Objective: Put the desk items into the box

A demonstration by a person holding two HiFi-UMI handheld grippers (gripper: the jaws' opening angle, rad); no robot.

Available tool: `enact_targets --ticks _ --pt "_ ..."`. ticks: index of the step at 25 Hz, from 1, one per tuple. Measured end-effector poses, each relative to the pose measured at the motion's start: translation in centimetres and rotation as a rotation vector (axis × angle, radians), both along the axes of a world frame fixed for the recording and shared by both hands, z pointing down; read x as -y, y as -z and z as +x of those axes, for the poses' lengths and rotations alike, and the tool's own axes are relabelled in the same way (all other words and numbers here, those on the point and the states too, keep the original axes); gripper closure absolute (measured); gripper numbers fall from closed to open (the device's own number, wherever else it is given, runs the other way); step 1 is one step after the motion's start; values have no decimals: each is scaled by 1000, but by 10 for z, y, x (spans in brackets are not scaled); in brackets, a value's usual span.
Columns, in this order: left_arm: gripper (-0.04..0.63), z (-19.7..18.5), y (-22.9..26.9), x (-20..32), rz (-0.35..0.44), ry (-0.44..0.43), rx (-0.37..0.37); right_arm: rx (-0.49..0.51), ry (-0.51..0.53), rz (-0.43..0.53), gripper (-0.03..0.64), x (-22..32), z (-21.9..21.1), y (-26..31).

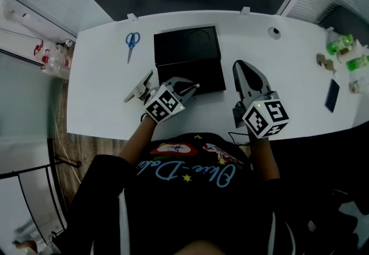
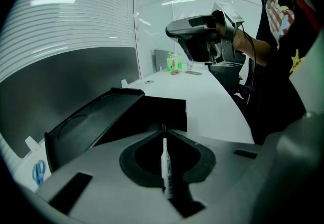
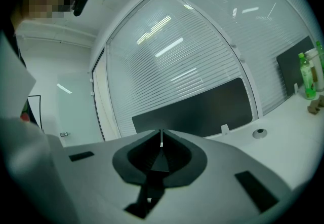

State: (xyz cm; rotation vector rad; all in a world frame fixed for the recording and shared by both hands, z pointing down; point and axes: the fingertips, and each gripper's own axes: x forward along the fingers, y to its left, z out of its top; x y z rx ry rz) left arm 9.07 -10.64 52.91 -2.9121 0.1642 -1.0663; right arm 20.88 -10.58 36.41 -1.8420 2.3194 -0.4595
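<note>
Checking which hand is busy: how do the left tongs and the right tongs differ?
The left tongs are shut on a white pen; the right tongs are shut on nothing. The left tongs tilt down toward the open black box; the right tongs point level, to the box's right. Both have their jaws together.

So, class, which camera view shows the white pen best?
The left gripper view: the white pen lies lengthwise, clamped in the left gripper. The head view shows only a pale sliver at that gripper's tip, by the black box. The right gripper view misses it.
</note>
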Motion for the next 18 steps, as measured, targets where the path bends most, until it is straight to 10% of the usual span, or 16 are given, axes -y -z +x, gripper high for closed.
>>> enact_targets --ticks 18 --pt "586 -4 16 11 2 78 -104 -6 9 -2 595 0 -4 0"
